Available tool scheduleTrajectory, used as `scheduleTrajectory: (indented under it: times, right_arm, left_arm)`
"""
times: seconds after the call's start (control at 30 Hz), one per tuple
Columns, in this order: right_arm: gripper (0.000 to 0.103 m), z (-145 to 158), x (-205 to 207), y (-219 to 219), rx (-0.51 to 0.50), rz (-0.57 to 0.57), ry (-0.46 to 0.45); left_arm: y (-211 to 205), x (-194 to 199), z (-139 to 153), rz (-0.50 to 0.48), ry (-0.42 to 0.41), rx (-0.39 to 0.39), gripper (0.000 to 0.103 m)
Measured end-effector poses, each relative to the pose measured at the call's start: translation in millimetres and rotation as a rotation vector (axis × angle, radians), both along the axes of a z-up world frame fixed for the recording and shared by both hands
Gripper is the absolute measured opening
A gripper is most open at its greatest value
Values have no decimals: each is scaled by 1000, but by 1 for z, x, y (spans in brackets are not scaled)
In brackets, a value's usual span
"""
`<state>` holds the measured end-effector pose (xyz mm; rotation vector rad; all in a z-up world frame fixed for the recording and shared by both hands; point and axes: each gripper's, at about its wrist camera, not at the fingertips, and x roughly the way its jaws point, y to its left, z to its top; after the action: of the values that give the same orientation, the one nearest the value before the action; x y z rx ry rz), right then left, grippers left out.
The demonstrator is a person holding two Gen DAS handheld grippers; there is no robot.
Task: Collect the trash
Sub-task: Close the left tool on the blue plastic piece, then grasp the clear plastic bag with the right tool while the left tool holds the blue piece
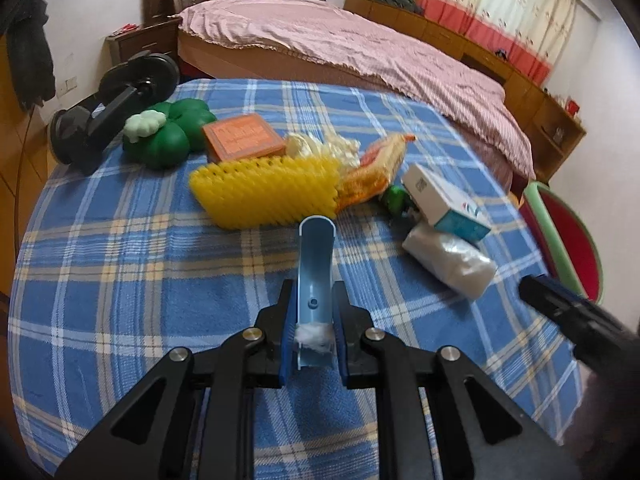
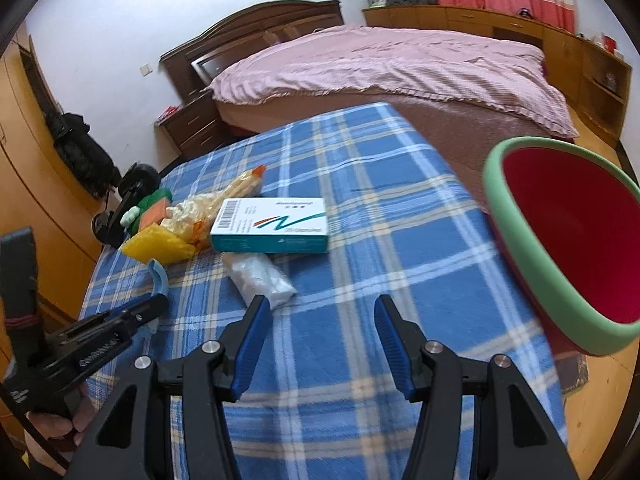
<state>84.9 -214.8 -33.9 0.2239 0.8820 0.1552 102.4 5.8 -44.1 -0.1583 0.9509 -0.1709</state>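
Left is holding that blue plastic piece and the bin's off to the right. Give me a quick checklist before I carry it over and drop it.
1. Left hand-held gripper shut on the blue plastic piece: ok, pads clamp both sides near its base.
2. Cotton wad at the piece's base secure: cannot tell, it may fall off.
3. Watermelon-style bin open, mouth showing: ok, nothing visible inside.
4. Right hand-held gripper free: ok, open above the plaid cloth.
5. Carry path: not ok, the right gripper, medicine box and white bag sit between.
6. Trash remaining: ok, yellow foam net untouched.
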Motion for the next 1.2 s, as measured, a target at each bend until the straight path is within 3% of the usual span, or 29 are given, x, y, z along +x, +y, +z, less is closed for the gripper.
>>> scheduleTrajectory:
  times: [0.47,0.6,0.9,1.2]
  right_arm:
    - [59,-22,33,42,-19,107,38]
    - [44,-26,34,47,-50,116,27]
    - [39,-20,11,42,-16,153,33]
    - [39,3,-26,25,14,130,-23]
  left_arm:
    - [25,-5,6,93,-12,-76,17]
    - [27,-6,7,97,-17,-81,17]
    - [23,-15,14,86,-35,-94,17]
    - [6,-24,30,53,-61,-109,17]
